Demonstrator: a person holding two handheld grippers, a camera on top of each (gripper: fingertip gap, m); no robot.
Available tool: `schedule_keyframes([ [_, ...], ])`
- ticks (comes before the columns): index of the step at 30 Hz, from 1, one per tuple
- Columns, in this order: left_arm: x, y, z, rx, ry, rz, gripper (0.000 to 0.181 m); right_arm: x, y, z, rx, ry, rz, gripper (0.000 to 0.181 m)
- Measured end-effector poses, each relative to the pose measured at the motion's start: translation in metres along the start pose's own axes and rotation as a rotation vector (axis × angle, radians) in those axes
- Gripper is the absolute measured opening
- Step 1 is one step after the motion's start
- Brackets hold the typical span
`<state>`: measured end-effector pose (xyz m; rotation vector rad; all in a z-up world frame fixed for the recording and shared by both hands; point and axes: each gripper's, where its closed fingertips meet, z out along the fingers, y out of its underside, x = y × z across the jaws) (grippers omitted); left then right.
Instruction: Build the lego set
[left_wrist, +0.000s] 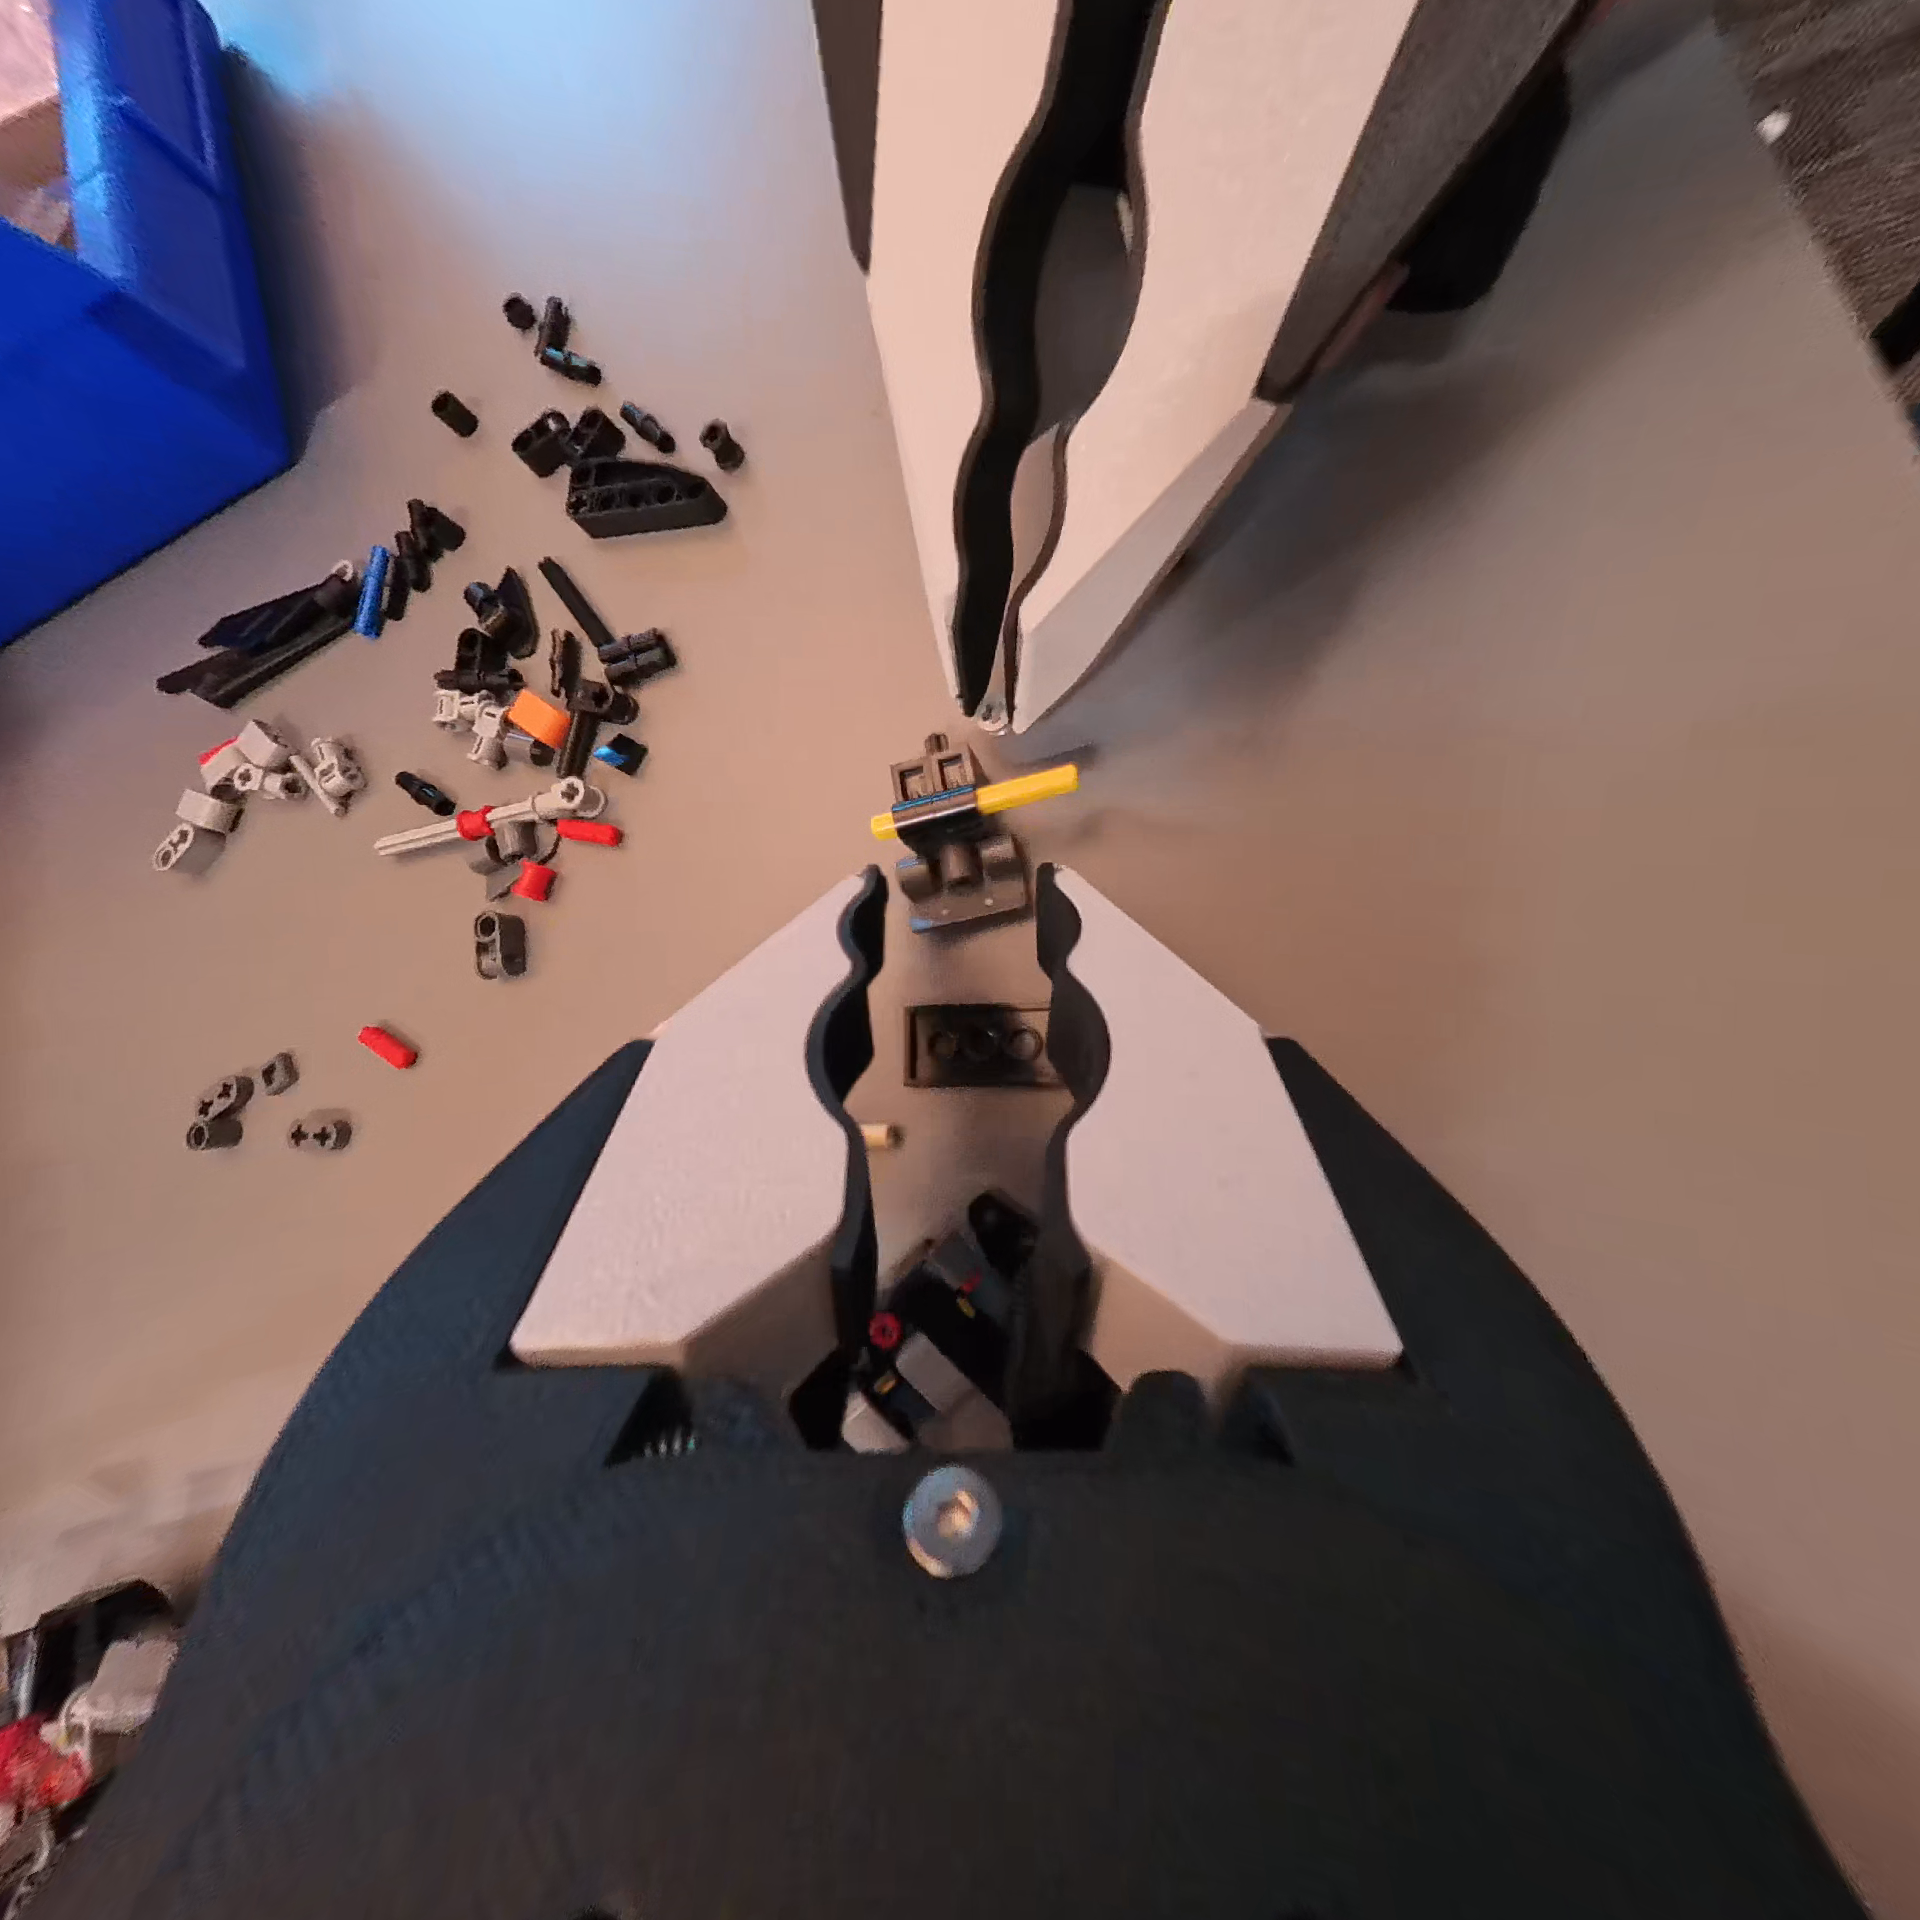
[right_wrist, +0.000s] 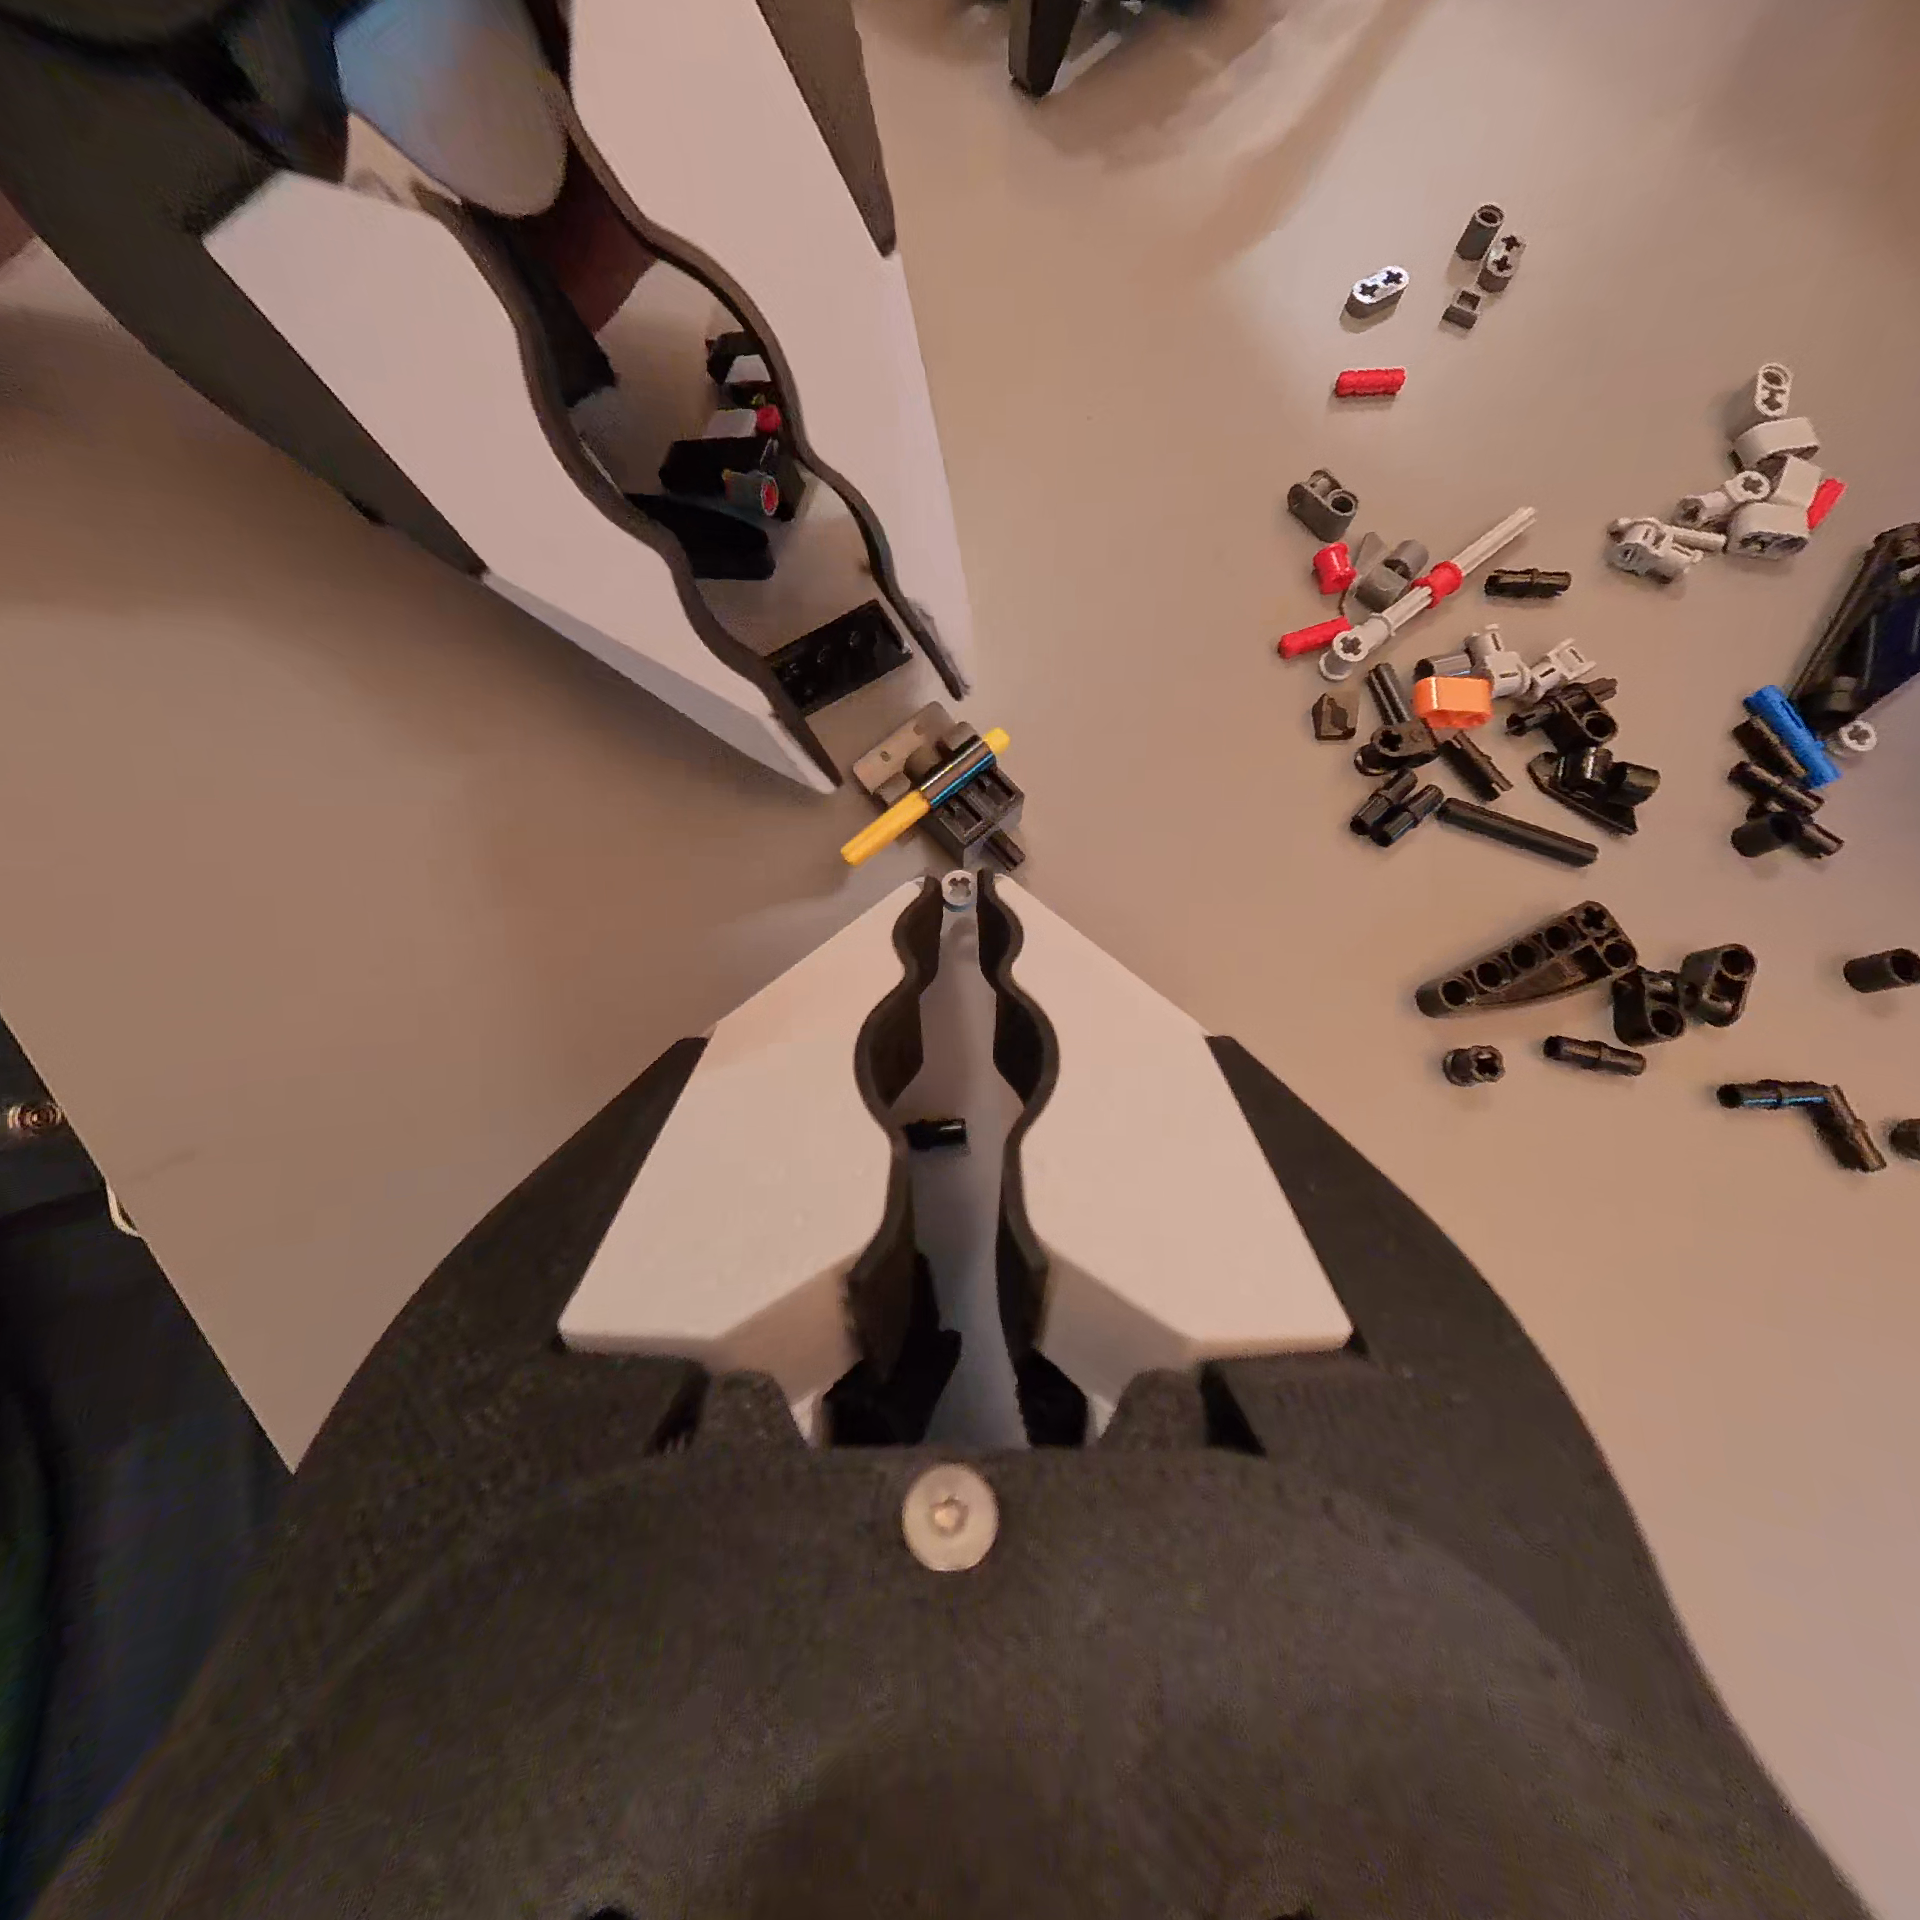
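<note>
A small dark grey assembly (left_wrist: 951, 831) with a yellow axle (left_wrist: 1023, 792) through it sits on the beige table. My left gripper (left_wrist: 958, 883) is open, with its tips on either side of the assembly's near end, not clamped on it. My right gripper (right_wrist: 956, 891) is shut on a small light grey piece (right_wrist: 956, 886) with a cross-shaped hole, held just short of the assembly (right_wrist: 940, 795). In the left wrist view the right gripper (left_wrist: 987, 712) comes down from the top. In the right wrist view the left gripper (right_wrist: 888, 732) comes in from the upper left.
Loose black, grey, red, orange and blue parts (left_wrist: 499, 707) lie to the left, also seen in the right wrist view (right_wrist: 1558, 707). A black plate (left_wrist: 977, 1044) and a part-built model (left_wrist: 935, 1330) lie under my left gripper. A blue bin (left_wrist: 125, 364) stands far left. My two grippers' fingertips are within a few centimetres of each other.
</note>
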<state>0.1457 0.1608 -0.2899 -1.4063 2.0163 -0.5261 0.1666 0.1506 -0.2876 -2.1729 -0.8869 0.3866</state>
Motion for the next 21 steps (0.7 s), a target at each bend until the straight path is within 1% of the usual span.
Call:
schedule_keyframes([
  [1, 0.000, 0.003, 0.004, -0.021, -0.004, 0.003, 0.029, 0.000, 0.000, 0.000, 0.003, -0.001, 0.001, 0.005],
  [4, 0.002, -0.002, 0.009, 0.002, 0.005, -0.017, 0.023, 0.000, -0.002, -0.001, 0.013, 0.000, 0.003, 0.005],
  [9, 0.003, -0.004, 0.010, 0.004, 0.018, -0.031, 0.022, 0.001, -0.002, -0.003, 0.028, 0.009, 0.010, 0.005],
  [13, 0.006, -0.006, 0.009, 0.001, 0.065, -0.082, 0.022, 0.000, -0.003, -0.010, 0.045, 0.022, 0.012, 0.005],
  [15, 0.007, -0.010, 0.006, 0.017, 0.078, -0.112, 0.022, -0.001, -0.006, -0.015, 0.063, 0.025, 0.013, 0.005],
  [17, 0.010, -0.015, 0.002, 0.033, 0.124, -0.164, 0.022, -0.004, -0.009, -0.021, 0.084, 0.030, 0.007, 0.005],
  [21, 0.008, -0.026, -0.004, 0.106, 0.152, -0.258, 0.022, -0.013, -0.019, -0.034, 0.159, 0.054, -0.005, 0.005],
])
